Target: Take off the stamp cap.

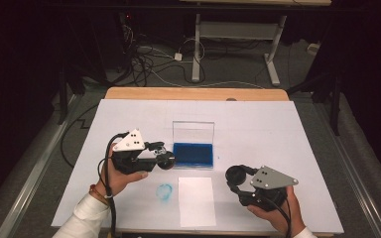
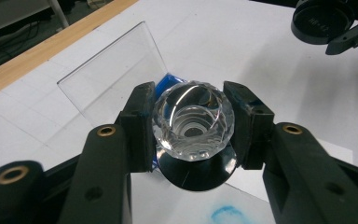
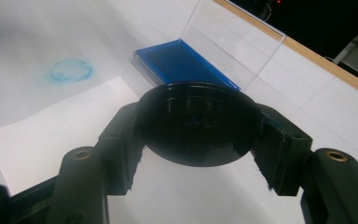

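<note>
Our left gripper [image 2: 193, 126] clamps the glass stamp [image 2: 193, 122] at nine o'clock of the blue ink pad [image 1: 193, 154]; our right gripper [image 3: 198, 135] clamps the black cap [image 3: 198, 122].

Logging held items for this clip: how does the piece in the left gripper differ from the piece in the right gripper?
The stamp in the left gripper has a clear faceted handle on a black round base; the cap in the right gripper is plain black and opaque. The stamp hangs beside the open blue ink pad; the cap is held off to the right, apart from it. Both are round and clamped between shut jaws above the table.
</note>
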A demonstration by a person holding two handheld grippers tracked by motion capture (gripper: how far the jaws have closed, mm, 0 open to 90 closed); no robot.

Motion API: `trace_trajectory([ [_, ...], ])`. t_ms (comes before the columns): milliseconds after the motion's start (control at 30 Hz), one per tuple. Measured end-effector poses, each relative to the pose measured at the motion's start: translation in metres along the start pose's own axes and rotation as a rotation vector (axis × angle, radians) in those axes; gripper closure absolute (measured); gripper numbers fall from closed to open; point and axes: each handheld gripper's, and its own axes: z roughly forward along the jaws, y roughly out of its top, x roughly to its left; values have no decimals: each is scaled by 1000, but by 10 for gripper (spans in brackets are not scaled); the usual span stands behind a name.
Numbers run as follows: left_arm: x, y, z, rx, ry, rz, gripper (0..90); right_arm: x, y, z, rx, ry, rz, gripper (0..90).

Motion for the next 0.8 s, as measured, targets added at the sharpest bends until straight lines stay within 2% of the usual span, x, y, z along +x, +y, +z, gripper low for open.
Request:
trace_trajectory([
  [600,-4,-8,3,43,43,20,545,-8,-22,-21,7,-37,37,389],
  [800,-5,-9,3,45,50,14,545,-10,-29,-25,12,-39,50,388],
])
